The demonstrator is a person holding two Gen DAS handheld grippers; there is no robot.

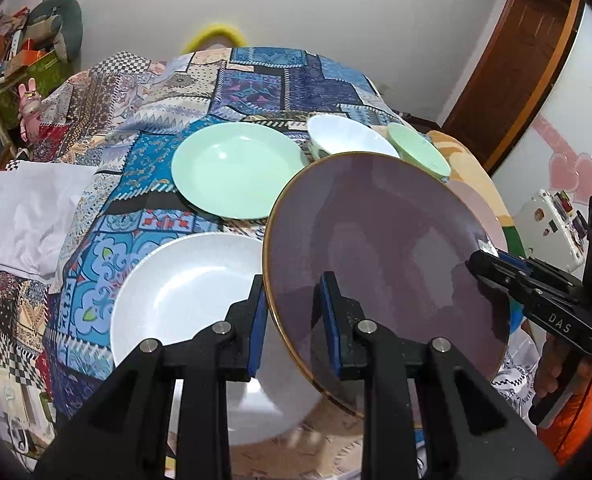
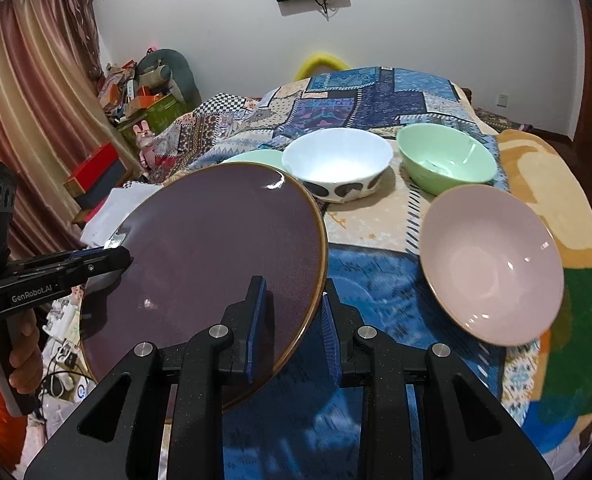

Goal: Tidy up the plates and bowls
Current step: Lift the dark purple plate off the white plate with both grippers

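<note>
A dark purple plate (image 1: 376, 232) (image 2: 215, 248) with a gold rim hangs tilted above the table, held from two sides. My left gripper (image 1: 293, 292) is shut on its near-left rim, and it shows at the left in the right wrist view (image 2: 115, 254). My right gripper (image 2: 291, 292) is shut on the opposite rim and shows at the right in the left wrist view (image 1: 480, 264). On the table lie a white plate (image 1: 183, 292), a green plate (image 1: 235, 168), a white bowl (image 2: 336, 160), a green bowl (image 2: 444, 160) and a pink bowl (image 2: 492, 264).
A patchwork cloth (image 1: 255, 72) covers the table. A folded white cloth (image 1: 27, 216) lies at its left edge. Boxes and clutter (image 2: 143, 100) stand beyond it near a curtain (image 2: 27, 120). A brown door (image 1: 516, 72) is at the right. A person's hand (image 2: 23, 360) grips the left handle.
</note>
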